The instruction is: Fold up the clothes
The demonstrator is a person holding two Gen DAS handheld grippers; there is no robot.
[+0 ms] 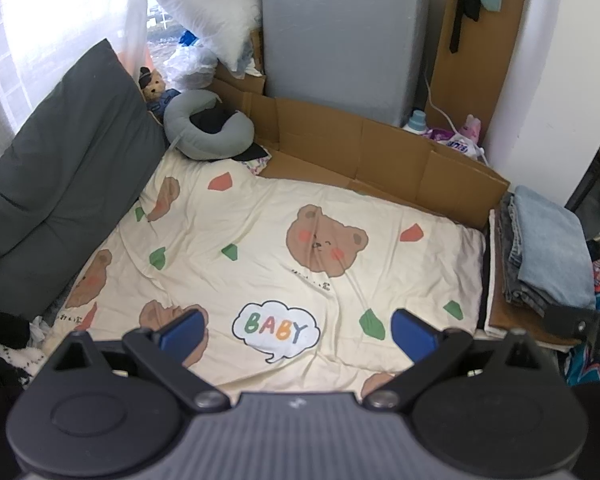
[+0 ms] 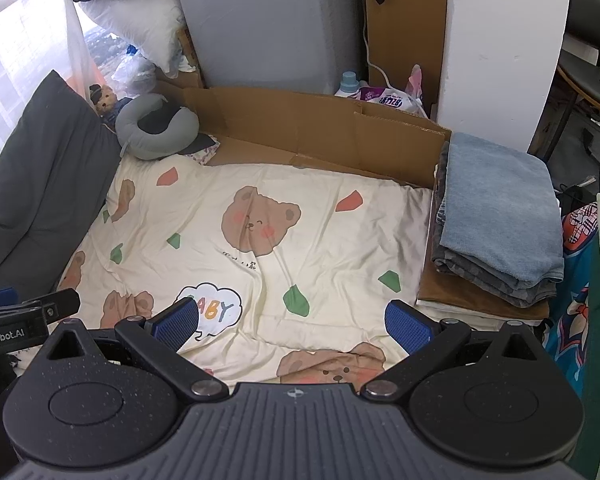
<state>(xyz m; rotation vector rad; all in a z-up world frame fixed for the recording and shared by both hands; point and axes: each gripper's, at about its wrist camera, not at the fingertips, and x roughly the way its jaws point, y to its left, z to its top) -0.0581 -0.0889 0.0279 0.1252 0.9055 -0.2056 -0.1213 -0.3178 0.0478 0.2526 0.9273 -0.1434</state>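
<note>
A stack of folded clothes (image 1: 548,248), light blue denim on top of grey and brown pieces, lies at the right edge of the bed; it also shows in the right wrist view (image 2: 500,216). My left gripper (image 1: 296,334) is open and empty above the cream bear-print sheet (image 1: 260,240). My right gripper (image 2: 292,322) is open and empty above the same sheet (image 2: 320,248), left of the stack. Part of the left gripper (image 2: 28,312) shows at the left edge of the right wrist view, and part of the right gripper (image 1: 580,326) at the right edge of the left wrist view.
A dark grey cushion (image 1: 60,184) lies along the bed's left side. A grey neck pillow (image 1: 208,124) and a small teddy bear (image 1: 154,86) sit at the far left corner. A cardboard wall (image 1: 360,148) and a grey appliance (image 1: 340,36) stand behind. Colourful fabric (image 2: 576,280) lies at the right.
</note>
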